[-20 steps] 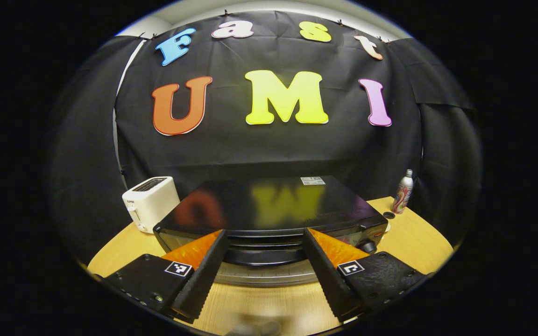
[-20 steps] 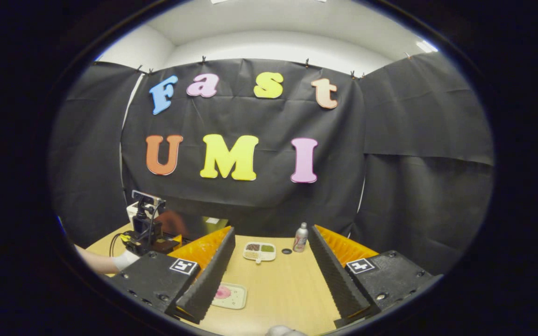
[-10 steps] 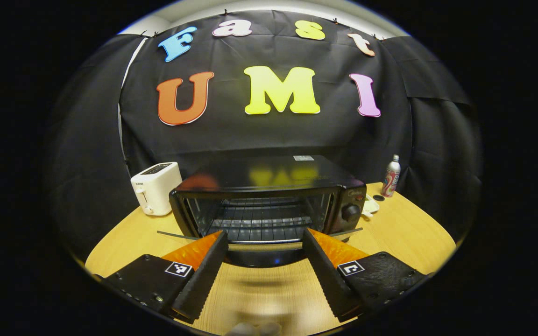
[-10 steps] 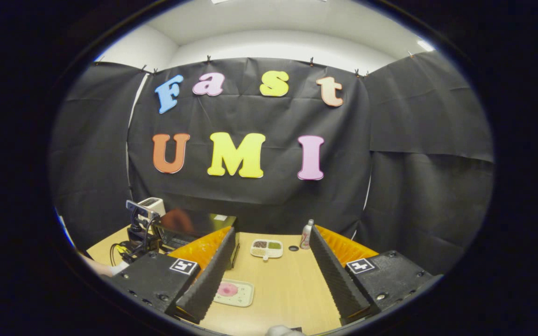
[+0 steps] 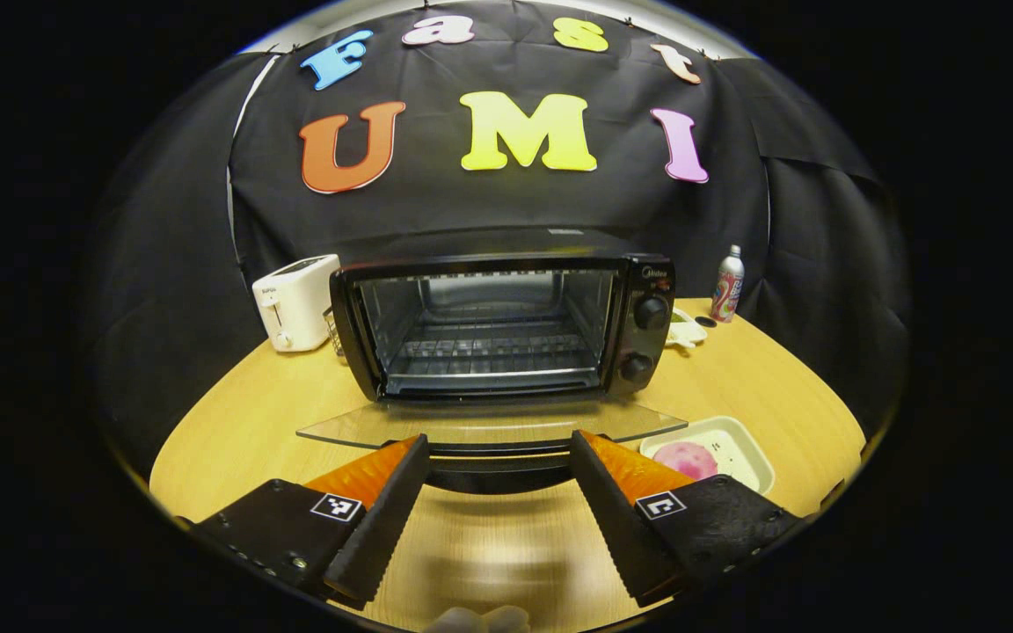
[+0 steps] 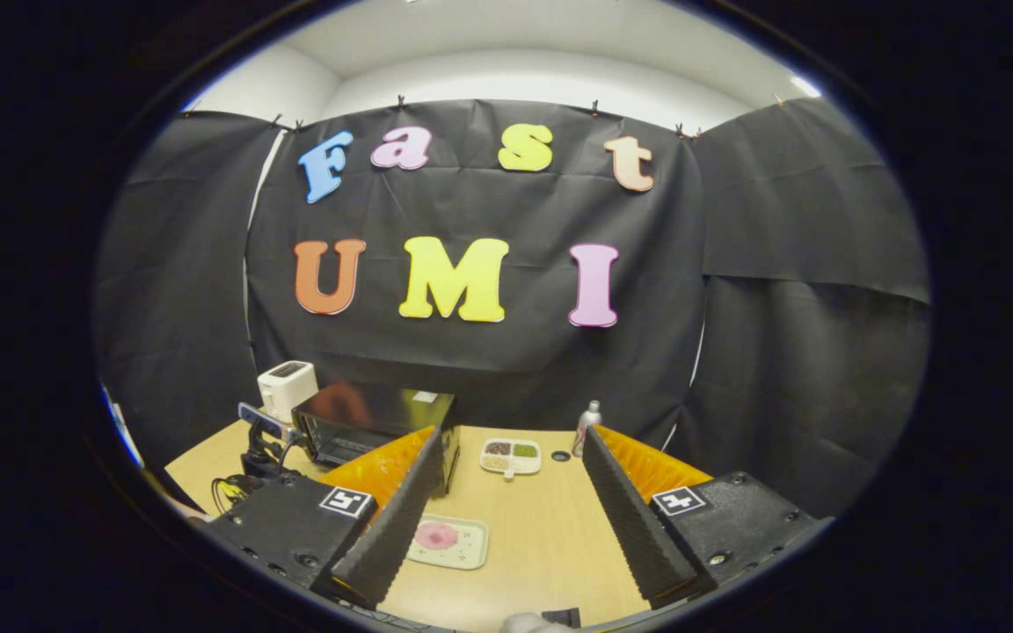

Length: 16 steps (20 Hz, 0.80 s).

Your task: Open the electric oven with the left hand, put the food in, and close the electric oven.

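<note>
The oven [image 5: 506, 325] stands open on the desk [image 5: 761, 378], its glass door [image 5: 489, 426] folded down flat, the handle lying between the left gripper's [image 5: 499, 510] wide jaws, with no clear contact. The food [image 5: 687, 457] sits on a tray [image 5: 748, 444] just right of the door. The right gripper [image 6: 506, 527] hovers with jaws wide and empty. Risks: the door may spring up if let go, or the tray could clip its edge going in.

The oven [image 5: 506, 325] cavity stands open above its lowered glass door [image 5: 489, 426]; a toaster [image 5: 295, 301] crowds its left side.
</note>
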Each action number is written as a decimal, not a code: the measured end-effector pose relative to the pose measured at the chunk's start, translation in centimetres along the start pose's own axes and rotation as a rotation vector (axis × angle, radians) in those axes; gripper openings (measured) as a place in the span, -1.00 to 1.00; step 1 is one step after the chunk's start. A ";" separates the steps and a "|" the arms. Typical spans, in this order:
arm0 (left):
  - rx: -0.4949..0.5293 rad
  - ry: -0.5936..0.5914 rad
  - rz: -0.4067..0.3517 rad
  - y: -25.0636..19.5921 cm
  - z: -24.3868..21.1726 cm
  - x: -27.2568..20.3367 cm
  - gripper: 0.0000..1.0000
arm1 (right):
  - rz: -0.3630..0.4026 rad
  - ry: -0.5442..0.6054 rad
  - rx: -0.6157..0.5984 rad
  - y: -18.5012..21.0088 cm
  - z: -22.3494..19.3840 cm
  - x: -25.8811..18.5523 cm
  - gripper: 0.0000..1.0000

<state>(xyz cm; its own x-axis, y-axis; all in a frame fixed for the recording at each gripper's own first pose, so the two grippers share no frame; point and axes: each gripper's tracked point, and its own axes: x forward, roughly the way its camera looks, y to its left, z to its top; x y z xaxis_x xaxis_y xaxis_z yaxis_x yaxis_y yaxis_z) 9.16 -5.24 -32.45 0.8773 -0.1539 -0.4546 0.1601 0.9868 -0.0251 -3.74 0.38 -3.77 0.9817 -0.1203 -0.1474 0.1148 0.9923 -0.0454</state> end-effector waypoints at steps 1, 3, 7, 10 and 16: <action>-0.005 0.020 0.000 0.0 -0.8 0.0 0.94 | -0.001 0.005 -0.001 0.1 -0.2 0.0 1.00; -0.006 0.061 0.000 -0.2 -2.5 -0.1 0.94 | -0.017 0.015 -0.015 -0.3 -0.9 0.0 0.94; 0.001 0.131 -0.003 -0.4 -5.4 0.3 0.94 | -0.039 0.040 -0.026 -1.0 -2.1 -0.2 0.94; -0.008 0.188 -0.005 -0.2 -7.4 0.9 0.95 | -0.054 0.044 -0.041 -1.4 -2.6 -0.1 0.94; -0.011 0.163 -0.009 -0.1 -6.7 0.6 0.93 | -0.040 0.129 -0.049 -1.5 -6.7 0.9 0.94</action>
<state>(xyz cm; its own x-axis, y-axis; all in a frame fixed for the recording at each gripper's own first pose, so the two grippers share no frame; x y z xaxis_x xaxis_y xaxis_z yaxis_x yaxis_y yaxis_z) 6.66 -5.13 -38.66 0.7908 -0.1538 -0.5924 0.1621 0.9860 -0.0396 -4.02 -1.44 -10.47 0.9487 -0.1651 -0.2698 0.1425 0.9846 -0.1014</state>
